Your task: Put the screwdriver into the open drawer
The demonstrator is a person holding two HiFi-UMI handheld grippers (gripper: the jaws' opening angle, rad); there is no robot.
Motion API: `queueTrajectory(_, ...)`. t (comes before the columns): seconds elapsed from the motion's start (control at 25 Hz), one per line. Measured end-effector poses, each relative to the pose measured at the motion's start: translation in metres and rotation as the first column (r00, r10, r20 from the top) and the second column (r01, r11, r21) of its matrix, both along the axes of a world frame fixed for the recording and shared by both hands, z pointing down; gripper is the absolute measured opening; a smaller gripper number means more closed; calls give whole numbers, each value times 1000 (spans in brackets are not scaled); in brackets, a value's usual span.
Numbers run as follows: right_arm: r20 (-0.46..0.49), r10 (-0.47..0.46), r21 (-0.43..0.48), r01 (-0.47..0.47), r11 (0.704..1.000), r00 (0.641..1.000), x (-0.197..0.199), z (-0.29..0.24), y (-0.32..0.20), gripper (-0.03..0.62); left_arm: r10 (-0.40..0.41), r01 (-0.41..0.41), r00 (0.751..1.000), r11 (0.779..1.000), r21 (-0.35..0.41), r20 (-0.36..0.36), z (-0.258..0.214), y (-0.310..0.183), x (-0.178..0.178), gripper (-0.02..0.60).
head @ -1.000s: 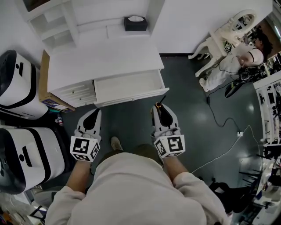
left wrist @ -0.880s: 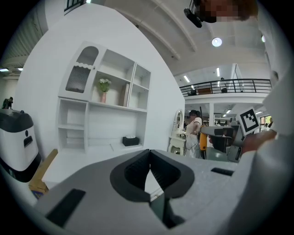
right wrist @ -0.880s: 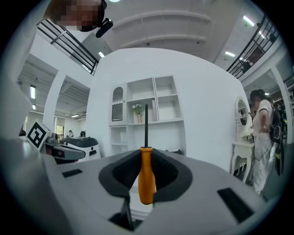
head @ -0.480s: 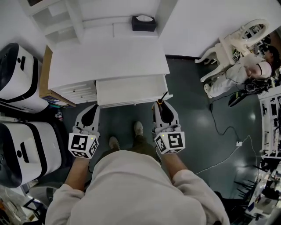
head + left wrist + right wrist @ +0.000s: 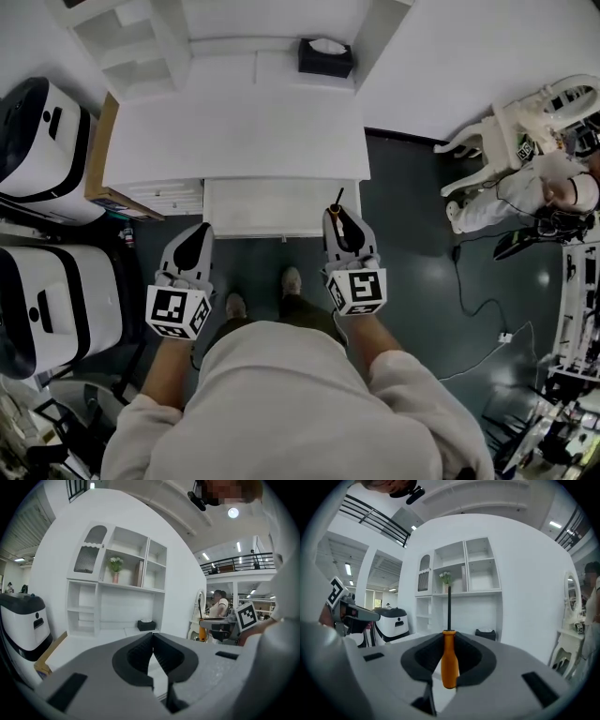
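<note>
The screwdriver (image 5: 449, 660) has an orange handle and a thin black shaft that points forward. My right gripper (image 5: 449, 653) is shut on the handle. In the head view the right gripper (image 5: 339, 230) sits at the open drawer's (image 5: 272, 208) right front corner, and the screwdriver's (image 5: 336, 202) shaft reaches over the drawer's front edge. The drawer is white, pulled out of the white desk (image 5: 234, 131), and looks bare inside. My left gripper (image 5: 192, 246) is shut on nothing, just short of the drawer's left front corner. In the left gripper view its pads meet at the tips (image 5: 153, 652).
Two white-and-black machines (image 5: 37, 150) (image 5: 47, 319) stand on the left, with a cardboard box (image 5: 98, 187) beside the desk. A black tissue box (image 5: 325, 56) sits at the desk's back. A white chair (image 5: 497, 131) and cables lie on the right. My feet (image 5: 292, 279) are on the dark floor.
Both grippers have moved forward toward the desk. The screwdriver's tip now lies over the drawer's front edge, where earlier it was short of it. The grips are unchanged.
</note>
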State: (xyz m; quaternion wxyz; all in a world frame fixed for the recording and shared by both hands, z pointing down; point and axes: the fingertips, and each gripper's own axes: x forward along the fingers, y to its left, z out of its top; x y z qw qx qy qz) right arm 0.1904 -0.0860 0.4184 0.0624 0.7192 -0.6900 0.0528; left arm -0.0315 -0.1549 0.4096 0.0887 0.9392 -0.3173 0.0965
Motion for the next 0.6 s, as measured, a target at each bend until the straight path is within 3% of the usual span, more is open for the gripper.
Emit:
queueTrajectory(0.28,-122,-139,-91,128,988,983,14,38,-51,77,-73,73,997,997,-19,25,8,-13,10,5)
queueTrajectory(0.6,-260,-313,-237,253,938,914,1,102,-93,77,-170,173,983,984,-50,61,23,-19,-8,5)
